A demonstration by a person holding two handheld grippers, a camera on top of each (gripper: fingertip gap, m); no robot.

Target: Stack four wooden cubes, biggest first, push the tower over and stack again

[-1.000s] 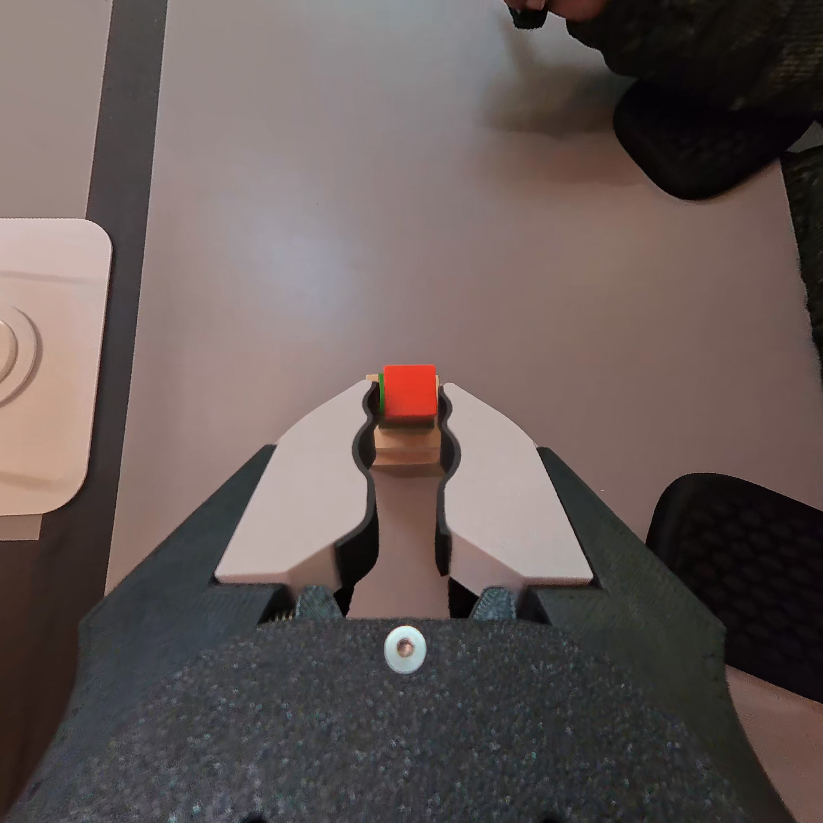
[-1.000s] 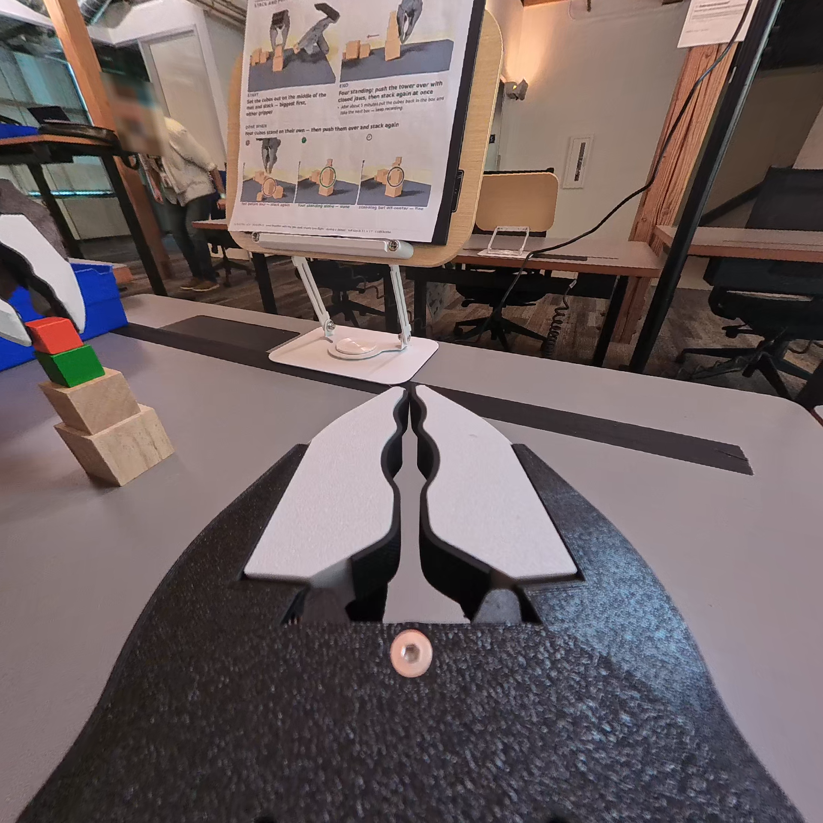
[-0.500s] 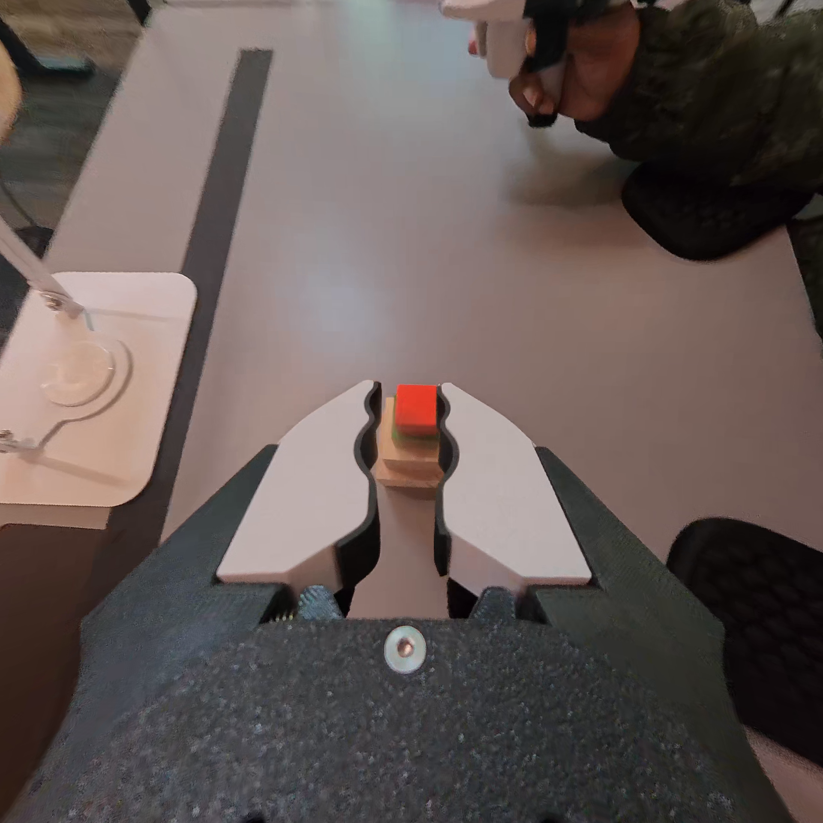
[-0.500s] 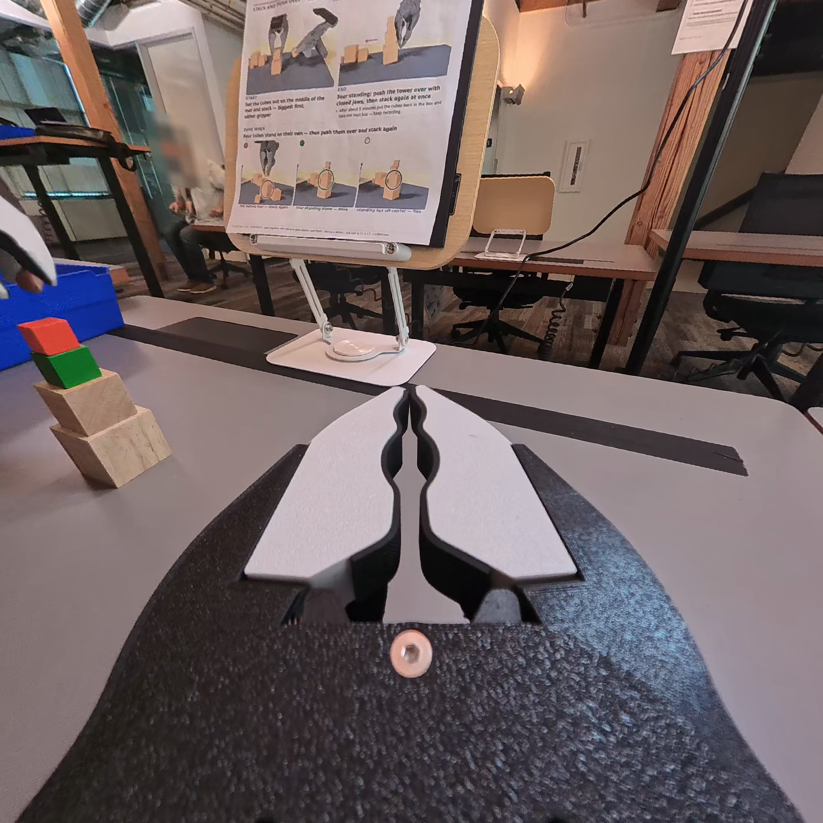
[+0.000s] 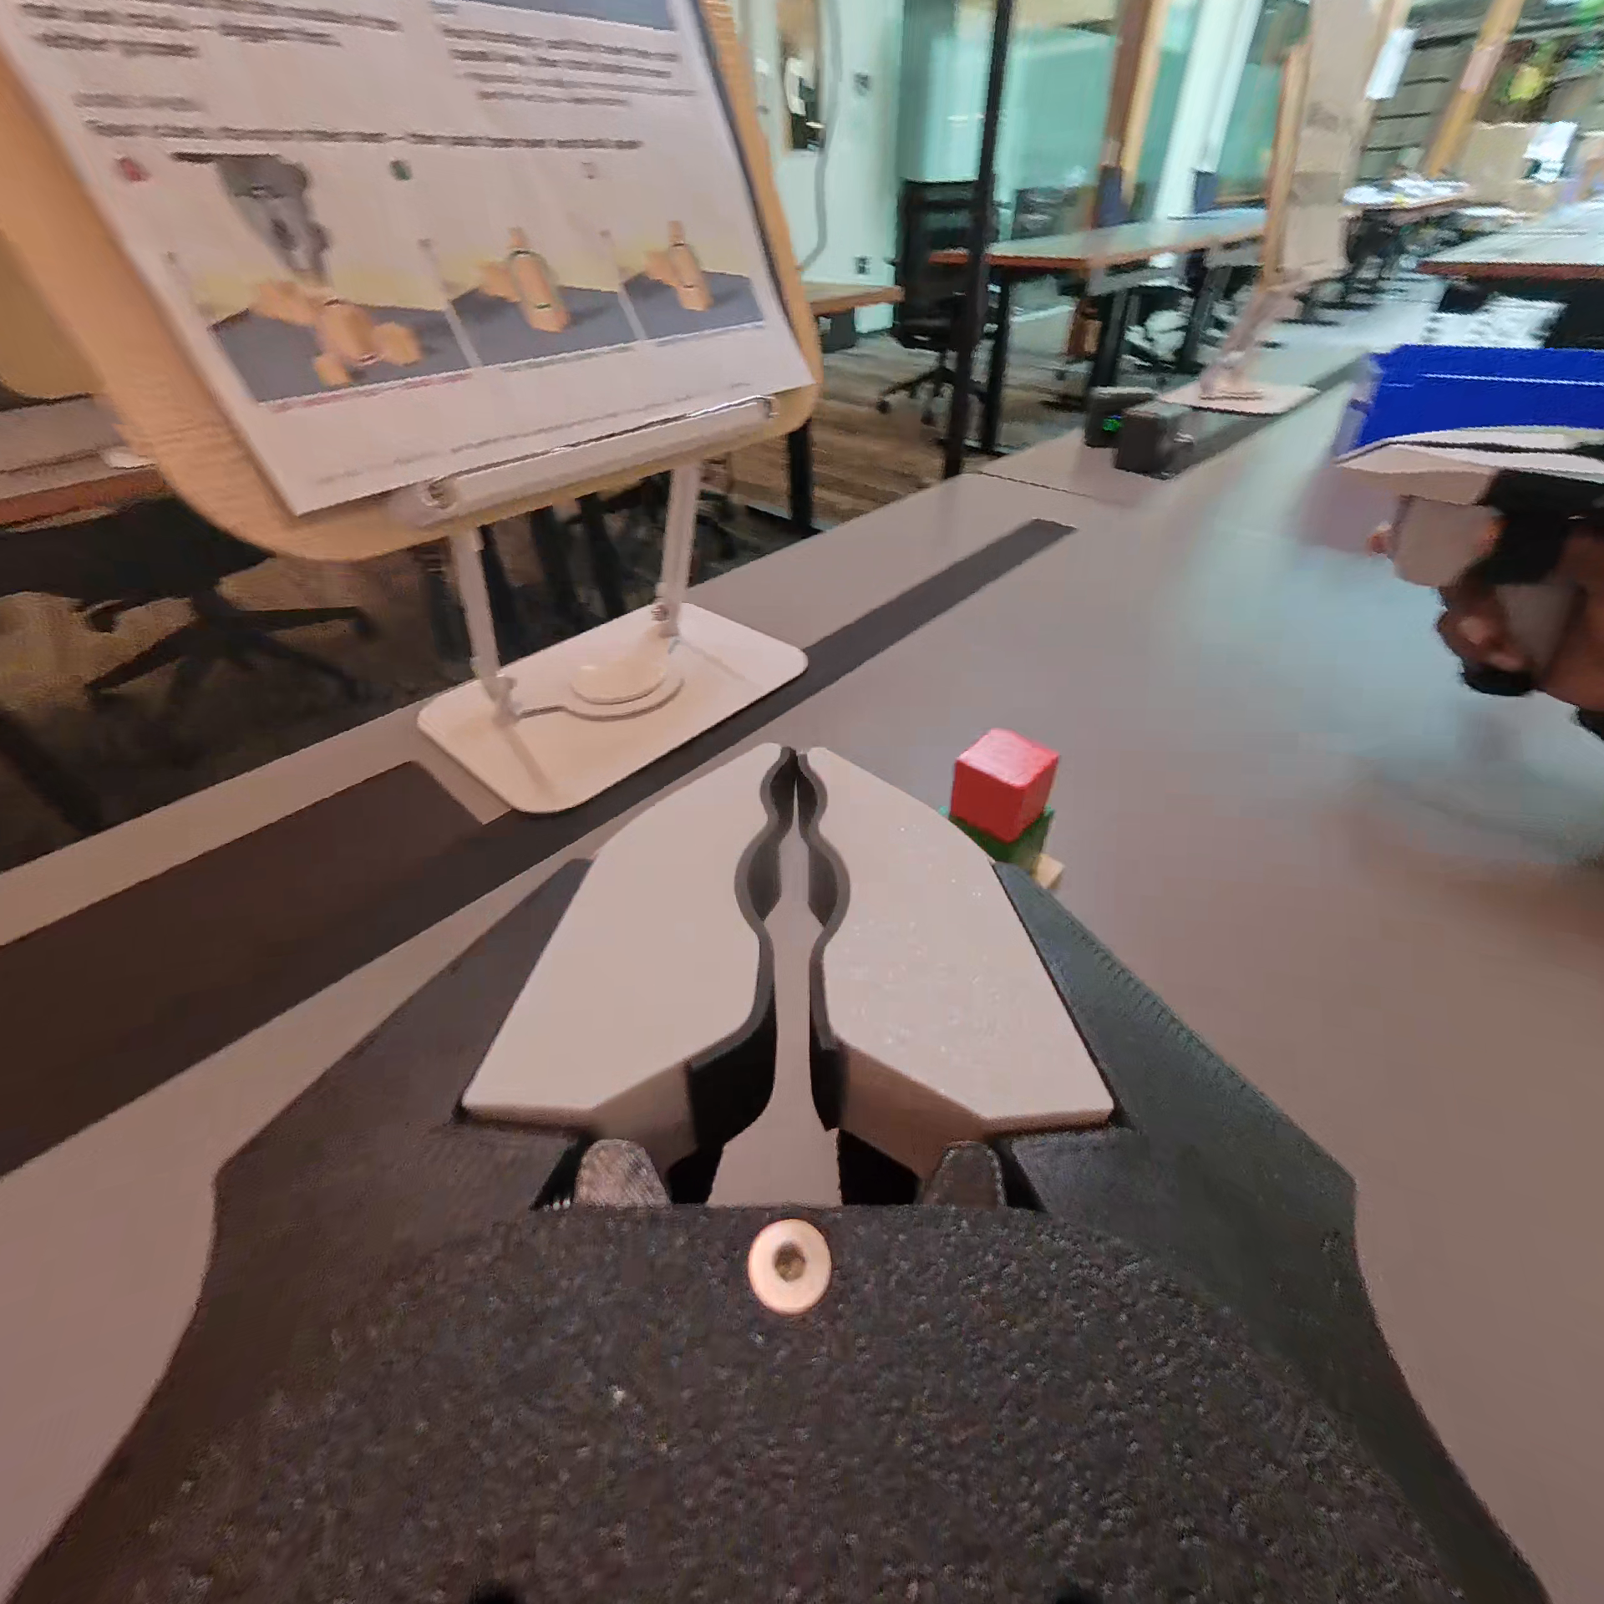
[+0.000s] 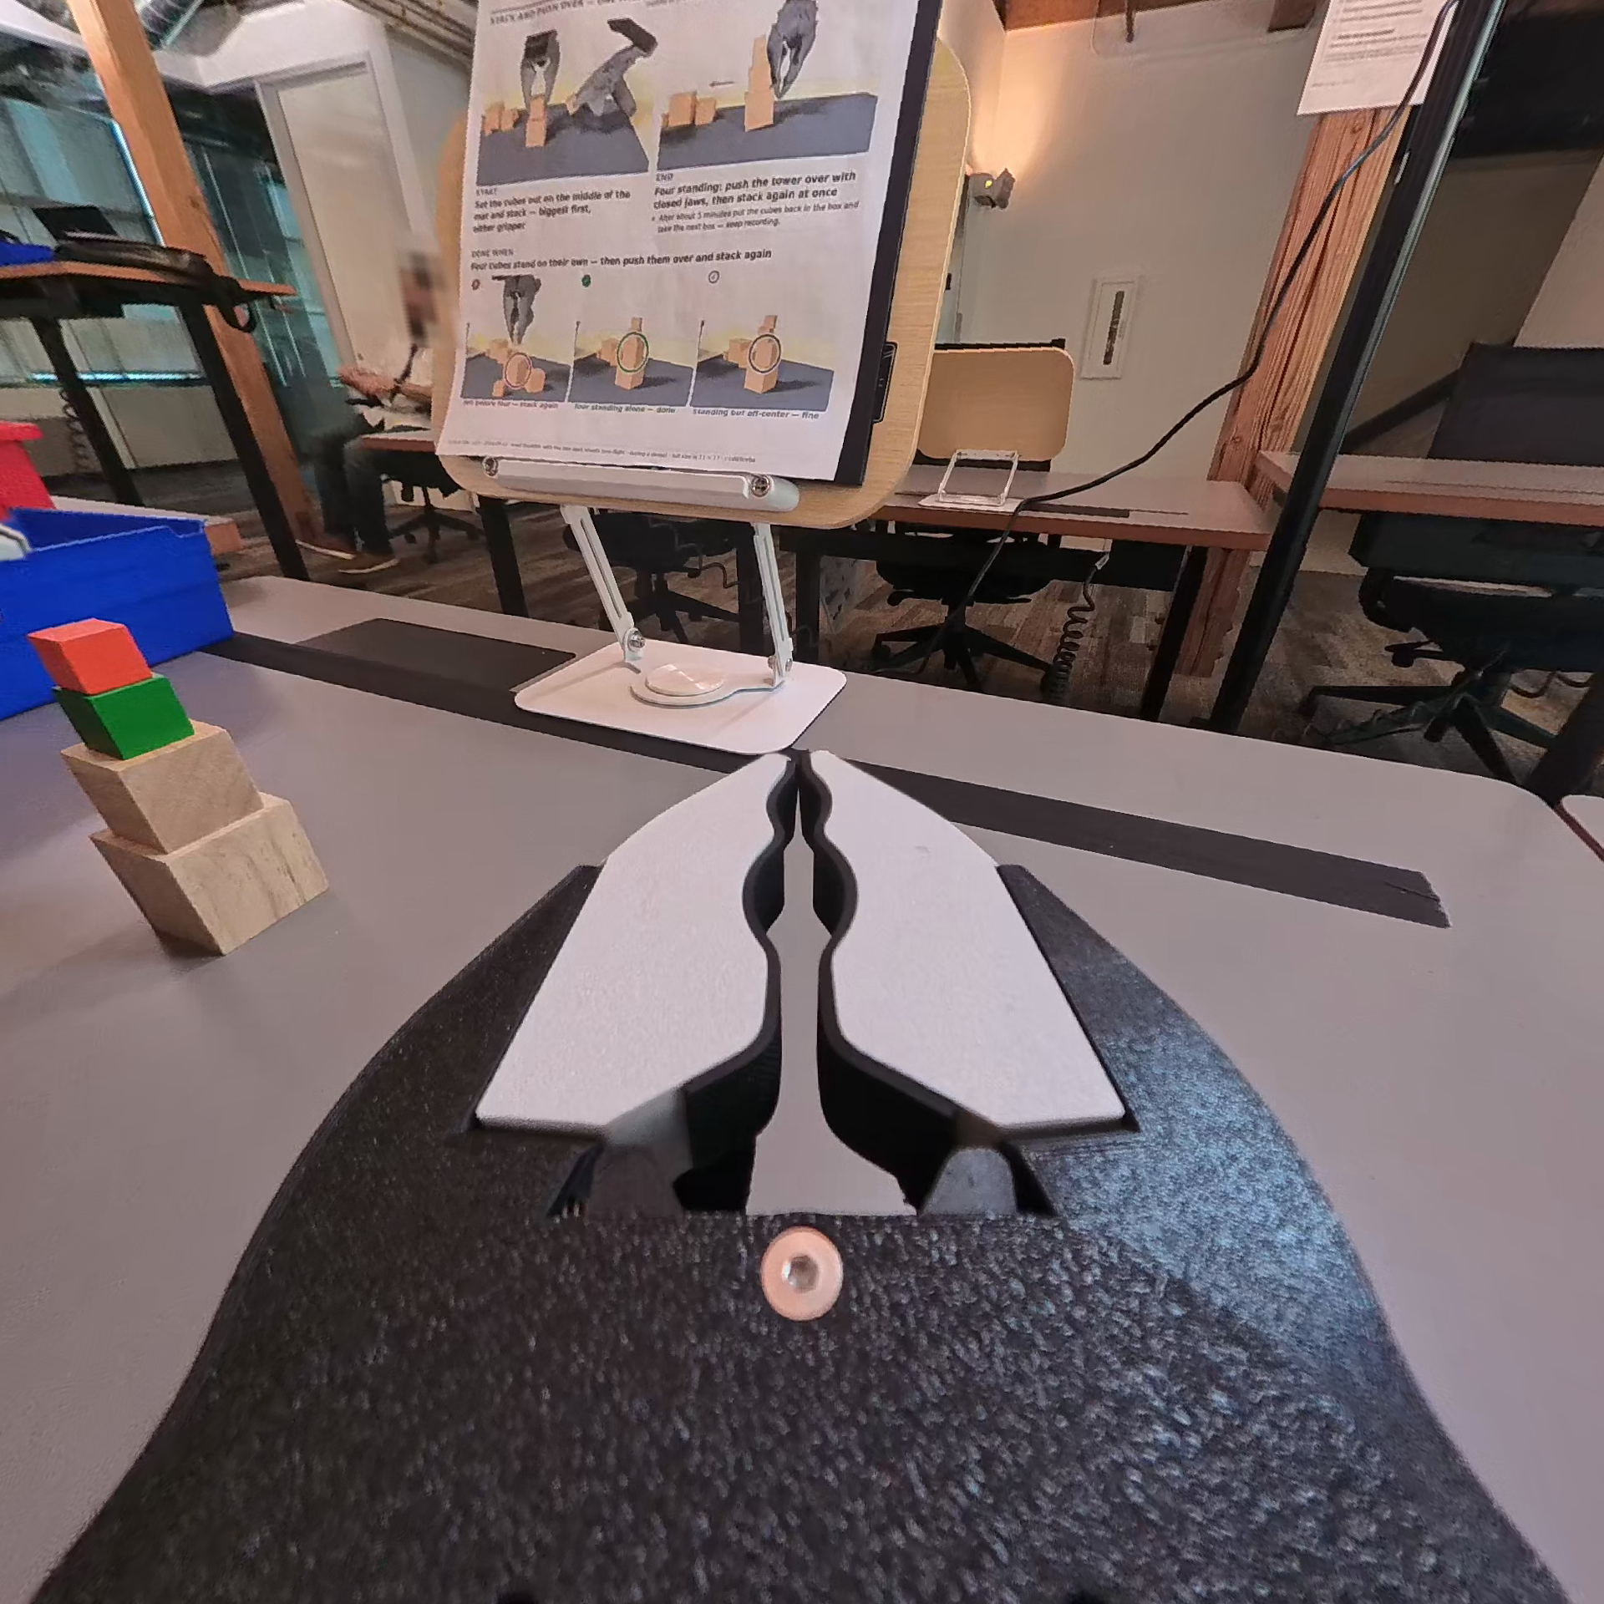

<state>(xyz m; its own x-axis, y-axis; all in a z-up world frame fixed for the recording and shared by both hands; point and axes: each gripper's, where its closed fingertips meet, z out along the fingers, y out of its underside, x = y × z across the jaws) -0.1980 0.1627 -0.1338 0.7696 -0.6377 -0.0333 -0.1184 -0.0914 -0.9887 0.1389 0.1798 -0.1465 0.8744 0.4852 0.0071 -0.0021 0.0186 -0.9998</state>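
A tower of four cubes stands on the grey table [image 6: 434, 833]: a red cube [image 6: 87, 655] on a green cube [image 6: 126, 716], on a small wooden cube [image 6: 169, 785], on a larger wooden cube [image 6: 213, 872]. In the left wrist view the red cube [image 5: 1002, 785] and the green cube [image 5: 1011, 838] show just right of my left gripper [image 5: 797, 759], which is shut with nothing in it and clear of the tower. My right gripper [image 6: 800, 759] is shut with nothing in it, low over the table to the right of the tower. It also shows at the right edge of the left wrist view [image 5: 1423, 473], held by a hand.
A white stand [image 6: 686, 694] bearing an instruction sheet [image 6: 686, 217] sits at the table's far edge on a dark strip [image 6: 1128, 842]. A blue bin [image 6: 104, 590] stands behind the tower. Desks and office chairs fill the room beyond; a person sits far back. There is about 35 cm between the tips of the two grippers. The red cube [image 5: 1002, 785] is closer to my left gripper, around 6 cm from its tips; the right tips are 30 cm off.
My left gripper rose away from the red cube, which stayed on the tower. It swung from looking down to looking level, and its pads came together on air. My right gripper stayed still.
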